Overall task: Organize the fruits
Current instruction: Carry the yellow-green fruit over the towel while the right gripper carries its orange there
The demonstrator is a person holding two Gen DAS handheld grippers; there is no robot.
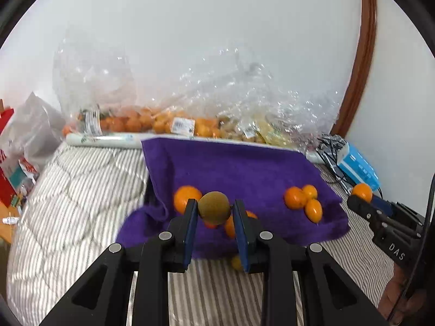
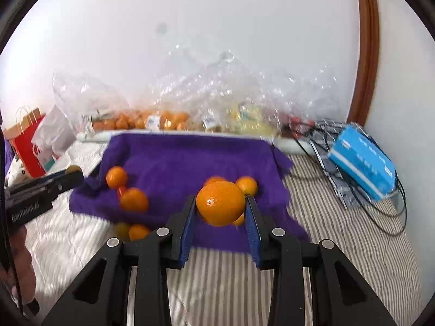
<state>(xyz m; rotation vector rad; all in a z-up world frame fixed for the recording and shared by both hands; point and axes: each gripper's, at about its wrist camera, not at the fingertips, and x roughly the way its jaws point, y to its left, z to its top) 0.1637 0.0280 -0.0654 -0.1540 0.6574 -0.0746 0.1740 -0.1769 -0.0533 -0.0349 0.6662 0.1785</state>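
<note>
A: What does each gripper hold?

B: The left gripper is closed on a brown kiwi, lifted above the purple towel spread over the bed. The right gripper is clamped on a large orange, also raised over the towel.

A: Where is the other fruit?

B: Just past the left gripper lie two or three oranges, partly hidden. Off to its right sits a tight cluster of three. A few have rolled off the towel's near edge. Bagged fruit lines the wall beyond.

A: Why hold them up?

B: Probably sorting: kiwi apart, oranges grouped together.
</note>
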